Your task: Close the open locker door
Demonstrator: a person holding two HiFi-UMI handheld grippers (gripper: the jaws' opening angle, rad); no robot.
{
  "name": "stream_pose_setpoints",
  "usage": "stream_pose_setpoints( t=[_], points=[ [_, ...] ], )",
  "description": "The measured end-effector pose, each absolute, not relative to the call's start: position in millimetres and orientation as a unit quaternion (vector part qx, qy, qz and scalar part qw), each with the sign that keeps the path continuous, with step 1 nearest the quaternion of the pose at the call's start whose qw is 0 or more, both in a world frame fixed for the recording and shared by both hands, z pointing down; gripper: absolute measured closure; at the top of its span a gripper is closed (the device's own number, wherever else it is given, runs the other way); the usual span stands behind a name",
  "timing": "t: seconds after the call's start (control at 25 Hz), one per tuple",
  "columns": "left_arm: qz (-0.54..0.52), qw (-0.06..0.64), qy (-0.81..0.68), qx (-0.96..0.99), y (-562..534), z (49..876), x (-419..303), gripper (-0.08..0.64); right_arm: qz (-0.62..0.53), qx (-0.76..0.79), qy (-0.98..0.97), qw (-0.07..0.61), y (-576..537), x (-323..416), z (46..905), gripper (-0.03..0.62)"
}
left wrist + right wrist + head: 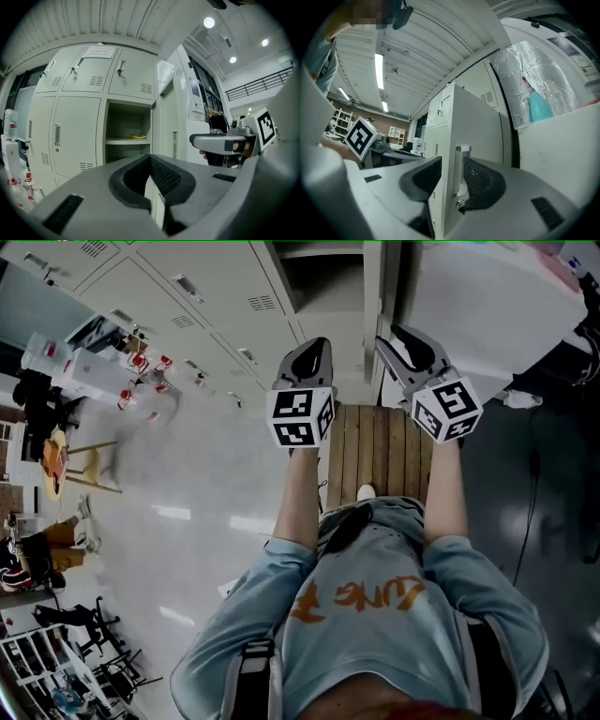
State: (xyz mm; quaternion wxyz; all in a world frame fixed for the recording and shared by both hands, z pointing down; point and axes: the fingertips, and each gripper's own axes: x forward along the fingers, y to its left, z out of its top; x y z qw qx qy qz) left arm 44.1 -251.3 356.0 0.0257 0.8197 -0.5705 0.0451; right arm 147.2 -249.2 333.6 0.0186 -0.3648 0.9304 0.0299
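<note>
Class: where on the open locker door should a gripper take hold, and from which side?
Probably the upright metal handle at the free edge of the locker door, approached level and end-on to that edge, one jaw on each side. It is a slim bar standing off the panel.

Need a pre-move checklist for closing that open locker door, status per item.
1. The locker door stands swung out, free to push: ok.
2. Jaws of the right gripper apart: ok, the handle stands between them.
3. Pads off the handle: cannot tell, the right pad sits very close to it.
4. The left gripper empty: ok, jaws together on nothing.
5. The left gripper out of the door's swing: cannot tell, it hangs in front of the open compartment.
6. Nothing sticking out: ok, the yellow item lies back on the shelf.
</note>
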Motion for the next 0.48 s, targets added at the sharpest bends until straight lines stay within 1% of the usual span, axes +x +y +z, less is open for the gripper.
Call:
stream_pose_setpoints(
  t=[0.24, 0.48],
  points=[
    [0.043, 0.026, -0.579, 0.814, -272.2, 354.6, 39.1, 0.541, 0.022, -0.334, 0.942, 0.013, -268.1, 138.3, 339.0, 0.446],
    [0.041, 0.031, -0.589, 0.807, -285.5, 357.3, 31.0, 0.541, 0.009, -0.292, 0.956, 0.029, -273.3, 120.2, 338.0, 0.442]
  ],
)
